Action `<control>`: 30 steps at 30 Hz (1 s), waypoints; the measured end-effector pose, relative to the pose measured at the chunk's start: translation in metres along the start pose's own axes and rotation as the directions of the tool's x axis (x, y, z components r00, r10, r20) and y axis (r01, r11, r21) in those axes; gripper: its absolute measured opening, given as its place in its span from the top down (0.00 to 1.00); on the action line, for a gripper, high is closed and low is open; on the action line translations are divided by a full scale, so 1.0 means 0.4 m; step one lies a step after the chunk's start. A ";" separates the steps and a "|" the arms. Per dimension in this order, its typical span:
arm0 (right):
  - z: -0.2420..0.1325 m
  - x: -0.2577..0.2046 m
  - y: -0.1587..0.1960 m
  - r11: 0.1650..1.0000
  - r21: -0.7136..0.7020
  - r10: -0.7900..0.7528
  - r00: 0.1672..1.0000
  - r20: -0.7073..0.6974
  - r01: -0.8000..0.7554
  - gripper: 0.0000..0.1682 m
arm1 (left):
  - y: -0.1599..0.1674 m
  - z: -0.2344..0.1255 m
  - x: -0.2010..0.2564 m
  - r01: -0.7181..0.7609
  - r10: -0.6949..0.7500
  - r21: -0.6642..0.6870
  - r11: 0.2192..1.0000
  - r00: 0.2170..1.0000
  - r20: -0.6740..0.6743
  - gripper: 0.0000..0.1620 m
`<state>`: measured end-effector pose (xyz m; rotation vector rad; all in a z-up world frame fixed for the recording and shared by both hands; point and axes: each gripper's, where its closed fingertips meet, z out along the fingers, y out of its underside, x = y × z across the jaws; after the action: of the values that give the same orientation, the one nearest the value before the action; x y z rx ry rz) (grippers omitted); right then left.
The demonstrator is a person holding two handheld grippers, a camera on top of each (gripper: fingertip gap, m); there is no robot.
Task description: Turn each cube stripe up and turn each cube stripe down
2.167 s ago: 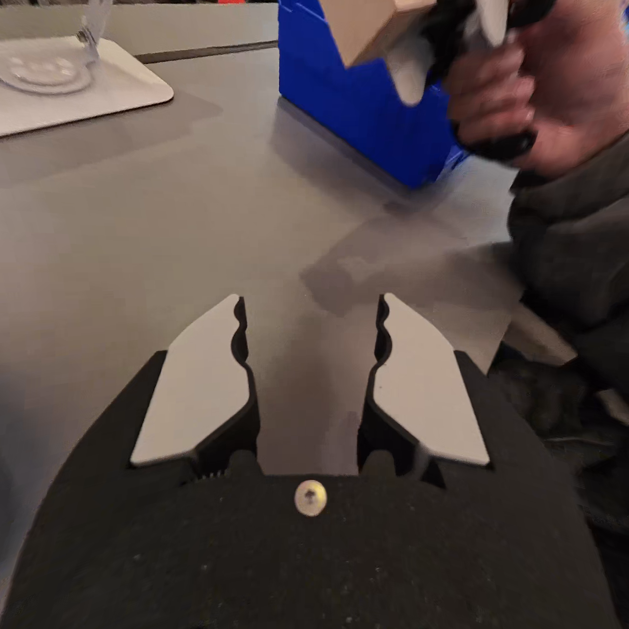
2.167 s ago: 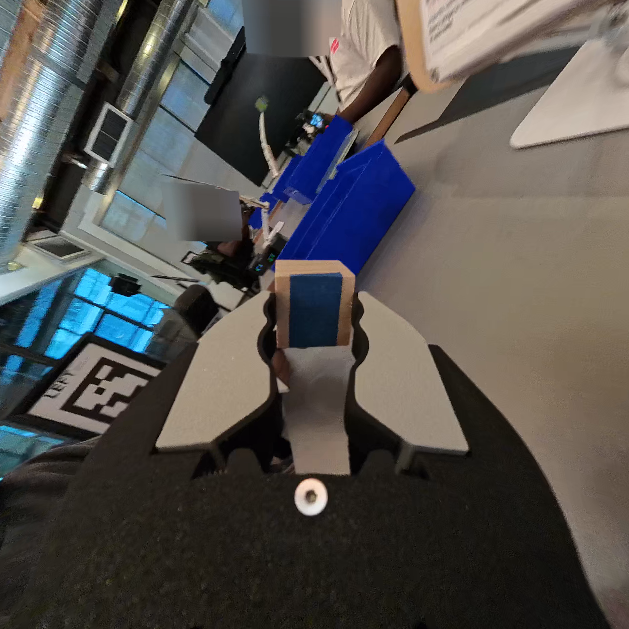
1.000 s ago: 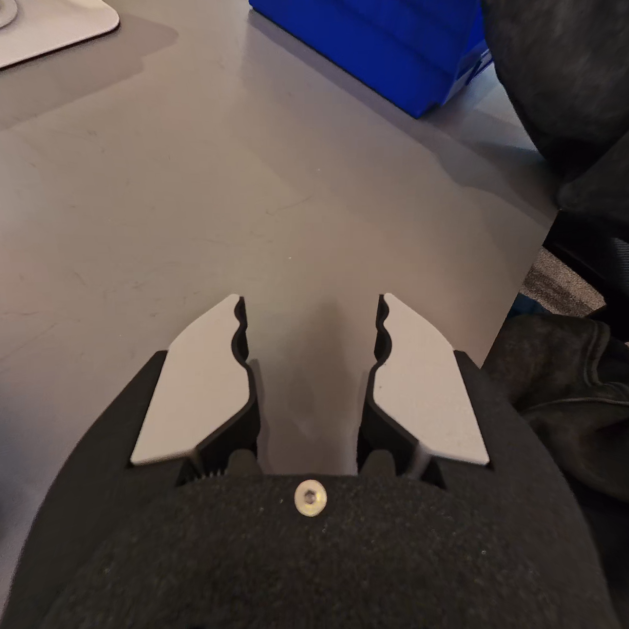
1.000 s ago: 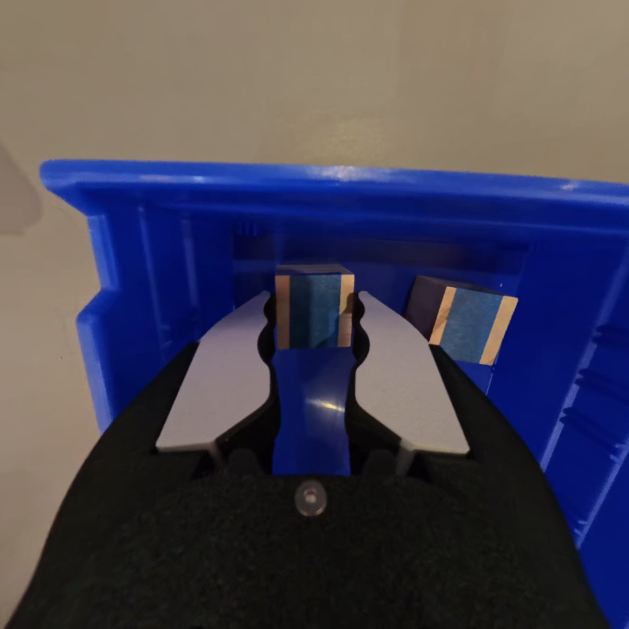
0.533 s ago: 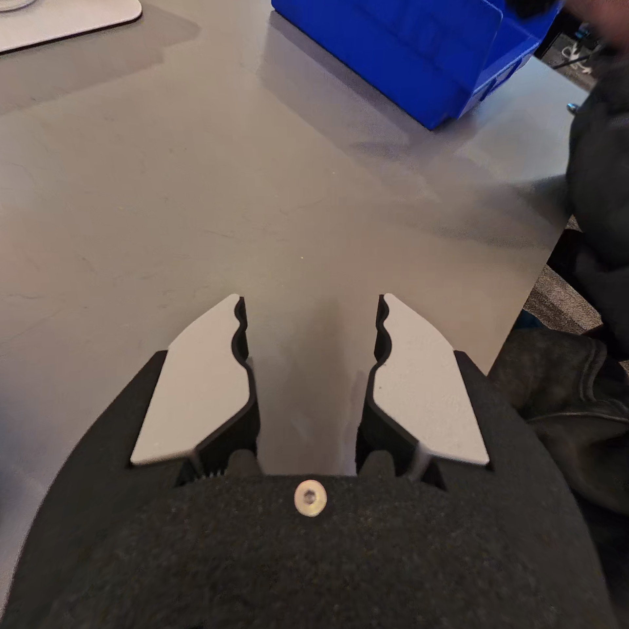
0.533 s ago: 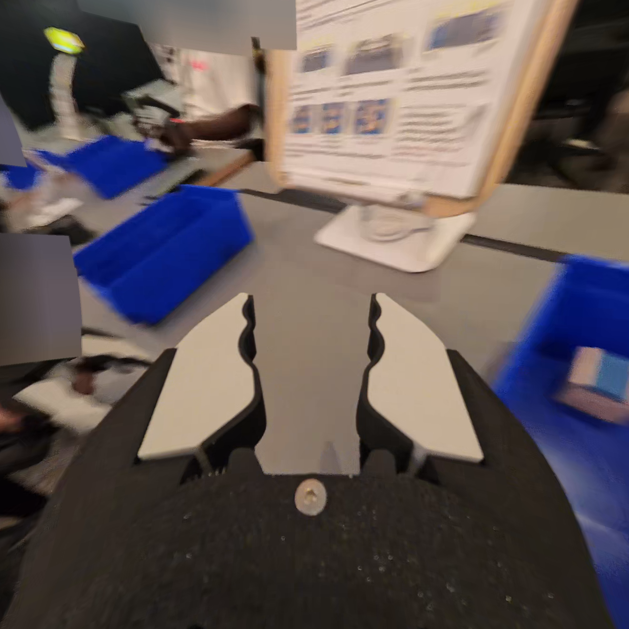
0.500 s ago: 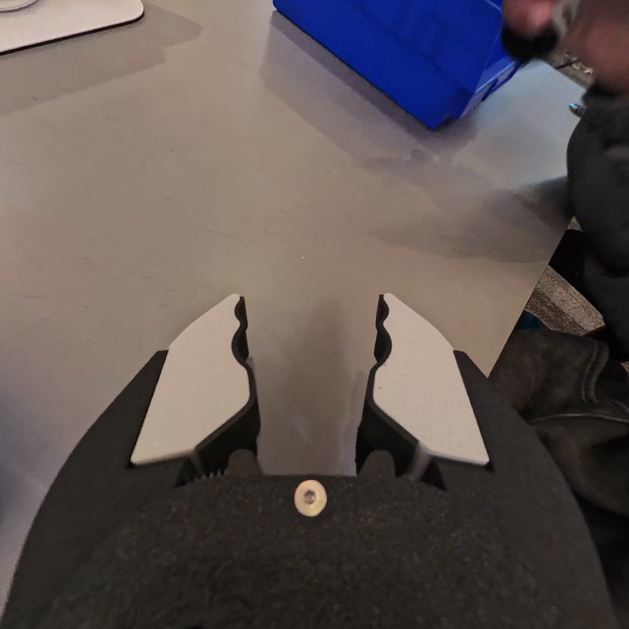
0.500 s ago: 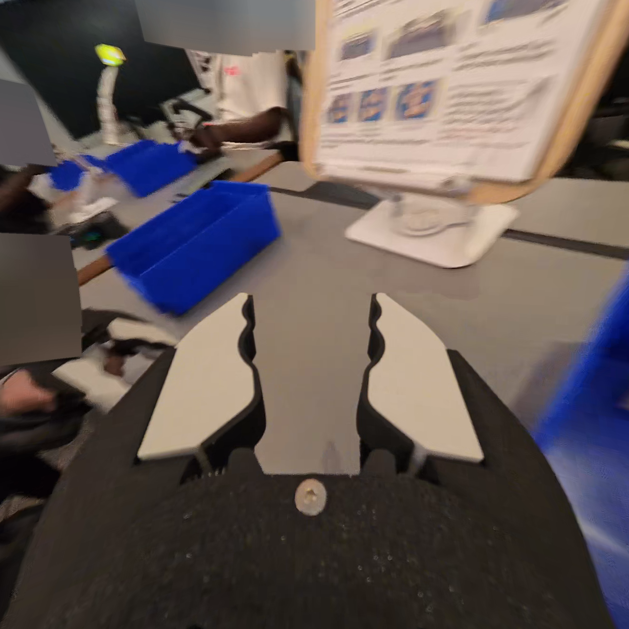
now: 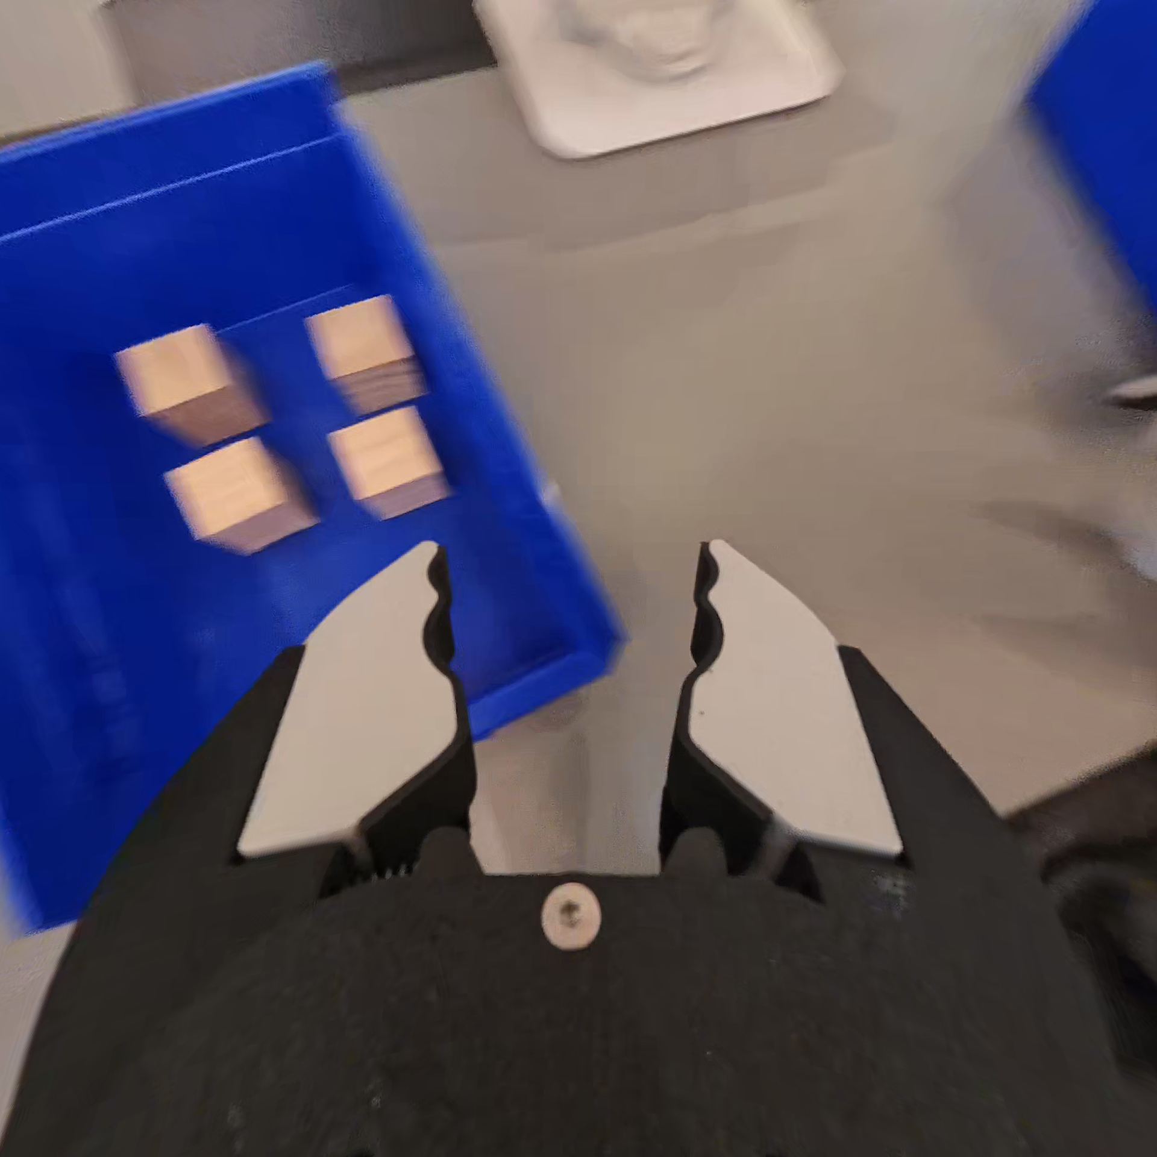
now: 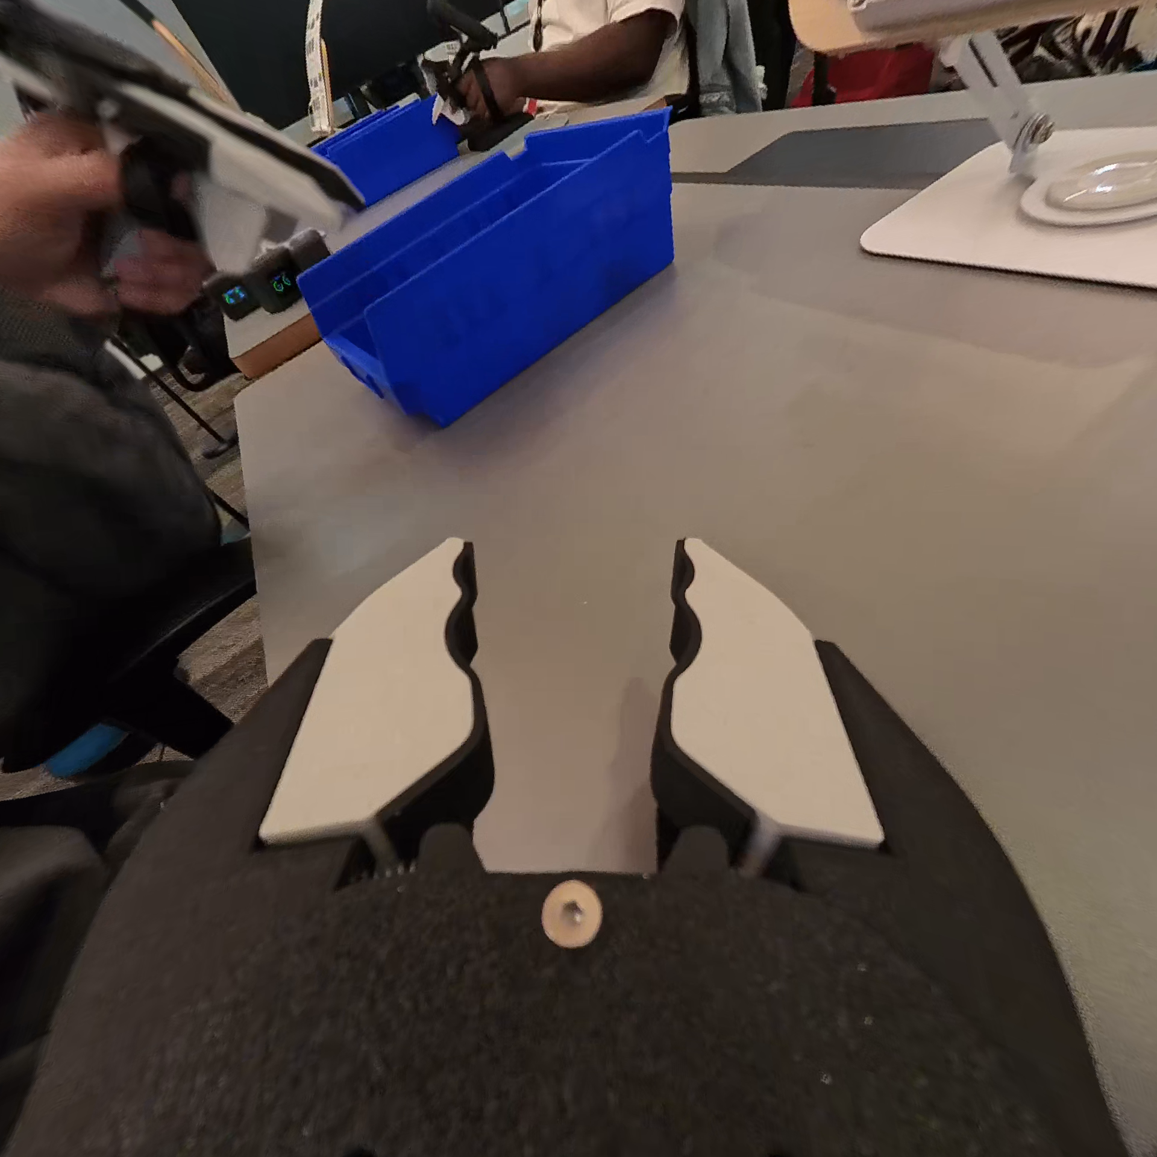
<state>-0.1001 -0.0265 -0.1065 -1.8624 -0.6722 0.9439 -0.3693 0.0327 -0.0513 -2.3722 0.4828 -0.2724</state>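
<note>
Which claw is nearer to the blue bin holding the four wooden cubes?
Left. The left claw hangs over the blue bin at its near corner; the right claw stands farther off over bare table.

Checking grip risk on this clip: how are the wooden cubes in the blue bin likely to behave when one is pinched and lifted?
The wooden cubes look solid with flat faces, so probably stiff and unlikely to roll. The four stand apart in the blue bin, so the open left gripper should probably fit around one. They seem light; the picture is blurred.
</note>
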 end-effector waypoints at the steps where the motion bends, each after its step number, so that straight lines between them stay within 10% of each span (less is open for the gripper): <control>1: 0.002 -0.002 0.004 1.000 -0.012 -0.002 1.000 0.005 0.002 0.64 | -0.009 0.012 -0.065 0.033 -0.030 -0.048 0.998 0.998 0.062 0.54; 10: 0.017 -0.018 0.033 0.994 -0.073 -0.077 0.997 0.006 0.077 0.65 | 0.044 0.205 -0.390 0.344 -0.208 -0.424 0.838 0.919 0.334 0.57; 30: 0.021 -0.007 0.056 0.990 -0.121 -0.069 0.998 0.014 0.070 0.65 | 0.073 0.253 -0.424 0.442 -0.326 -0.436 0.784 0.891 0.317 0.74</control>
<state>-0.1073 -0.0344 -0.1280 -1.9290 -0.8114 0.8851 -0.4989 0.1424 -0.1565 -2.9629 -0.0742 -0.0546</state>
